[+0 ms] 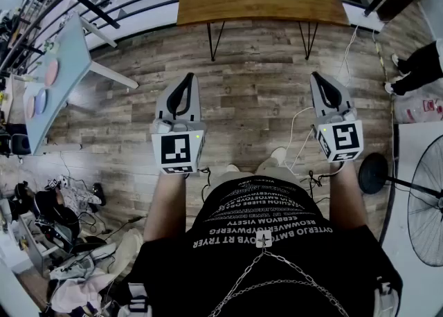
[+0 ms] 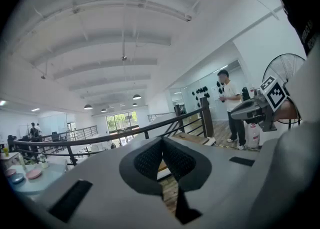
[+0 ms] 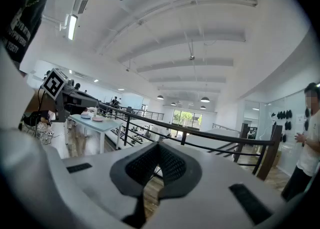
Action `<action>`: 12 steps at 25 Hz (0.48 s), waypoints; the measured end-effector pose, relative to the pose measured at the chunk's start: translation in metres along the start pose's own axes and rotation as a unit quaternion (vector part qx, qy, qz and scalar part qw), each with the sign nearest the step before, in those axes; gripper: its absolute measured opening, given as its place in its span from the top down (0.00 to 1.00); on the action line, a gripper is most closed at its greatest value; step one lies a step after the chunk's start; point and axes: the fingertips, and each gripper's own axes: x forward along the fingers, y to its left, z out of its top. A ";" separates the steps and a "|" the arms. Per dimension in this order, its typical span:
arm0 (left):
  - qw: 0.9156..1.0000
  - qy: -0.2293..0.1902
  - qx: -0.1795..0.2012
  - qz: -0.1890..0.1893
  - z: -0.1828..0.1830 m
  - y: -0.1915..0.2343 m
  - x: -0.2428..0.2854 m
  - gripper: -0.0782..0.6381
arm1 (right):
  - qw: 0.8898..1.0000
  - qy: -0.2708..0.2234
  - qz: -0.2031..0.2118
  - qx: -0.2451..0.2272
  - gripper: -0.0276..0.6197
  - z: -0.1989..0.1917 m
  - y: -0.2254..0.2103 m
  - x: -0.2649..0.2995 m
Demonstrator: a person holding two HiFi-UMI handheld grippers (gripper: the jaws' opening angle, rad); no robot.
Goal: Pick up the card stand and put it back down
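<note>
The left tool [image 1: 187,77] and right tool [image 1: 318,76] are held above the wood floor [image 1: 256,80], jaws closed and empty; plates [image 1: 51,72] are seen on a pale-blue surface [image 1: 73,44].

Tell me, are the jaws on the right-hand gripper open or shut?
Shut. The right gripper has its jaws touching at the tips, with nothing held between them.

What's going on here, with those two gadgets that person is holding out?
A person stands on a wooden floor with a two-jaw gripper in each hand. The left gripper and the right gripper are both shut and empty, and they point ahead in mid-air, touching nothing. Further ahead is a wooden table with a few small things on it, too small to tell apart. Nothing has been picked up yet, so the job has not really begun.
</note>
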 end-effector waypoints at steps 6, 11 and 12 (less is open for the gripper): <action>1.000 0.002 -0.001 -0.021 -0.022 0.012 -0.047 0.85 | 1.000 0.012 -0.014 -0.001 0.94 0.004 0.052 -0.025; 0.999 -0.009 -0.010 -0.036 -0.031 0.014 -0.065 0.85 | 0.999 0.016 -0.033 0.006 0.94 0.005 0.074 -0.043; 0.999 -0.011 -0.011 -0.037 -0.033 0.013 -0.069 0.85 | 0.999 0.018 -0.036 0.008 0.94 0.003 0.078 -0.048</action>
